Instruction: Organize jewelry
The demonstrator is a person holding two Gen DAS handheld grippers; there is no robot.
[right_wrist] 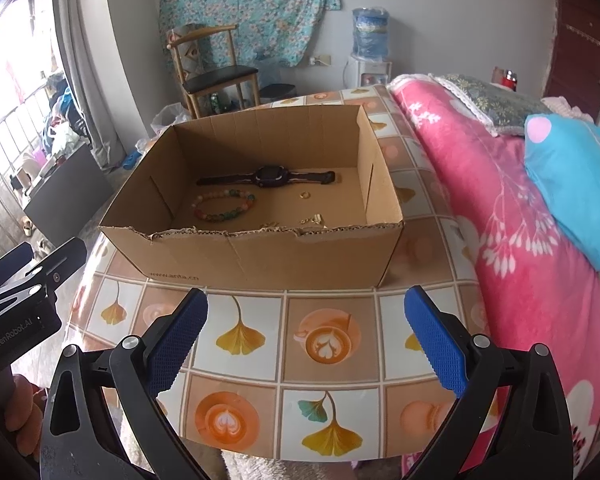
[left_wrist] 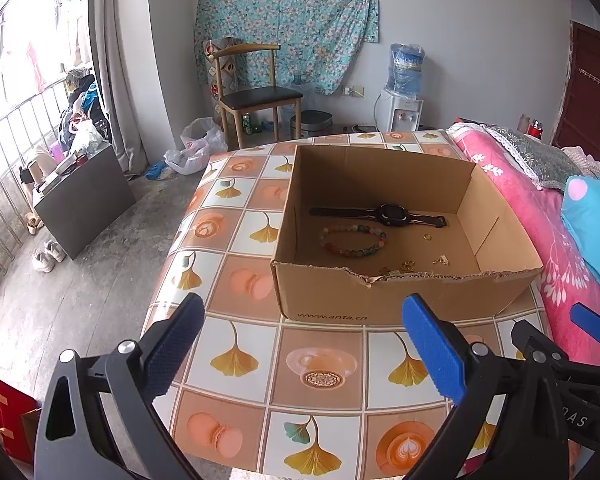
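Grippers are both held above the near part of the table, short of the box. The left gripper (left_wrist: 302, 344) is seen with its blue pads spread wide, nothing between them and nothing touched. The right gripper (right_wrist: 306, 338) is likewise spread wide and empty, its fingers framing the patterned tablecloth (right_wrist: 256, 344).

The table is covered in a glossy cloth printed with ginkgo leaves, coffee cups and macarons. On it an open cardboard box (right_wrist: 260, 256) is set, its near rim torn. Inside, on the box floor, the jewelry is laid out: a black watch (left_wrist: 384, 214) stretched flat toward the back, a beaded bracelet (left_wrist: 352, 242) just in front of it, a small gold ring (left_wrist: 427, 236) to the right, and small gold pieces (left_wrist: 410, 266) near the front wall, too small to be told apart. None of these are touched by either gripper.

A pink floral quilt (right_wrist: 500, 208) lies against the table's right edge, with a blue pillow (right_wrist: 576, 184) on it. Behind, a wooden chair (left_wrist: 252, 92), a water dispenser (left_wrist: 402, 92) and a floral sheet hung on the wall (left_wrist: 288, 20) are seen.

Only the left wrist view shows the right gripper's tips at its right edge, and shoes on the floor (left_wrist: 48, 256). Only the right wrist view shows the left gripper's body at its left edge and fingers of a hand (right_wrist: 22, 412) beneath it.
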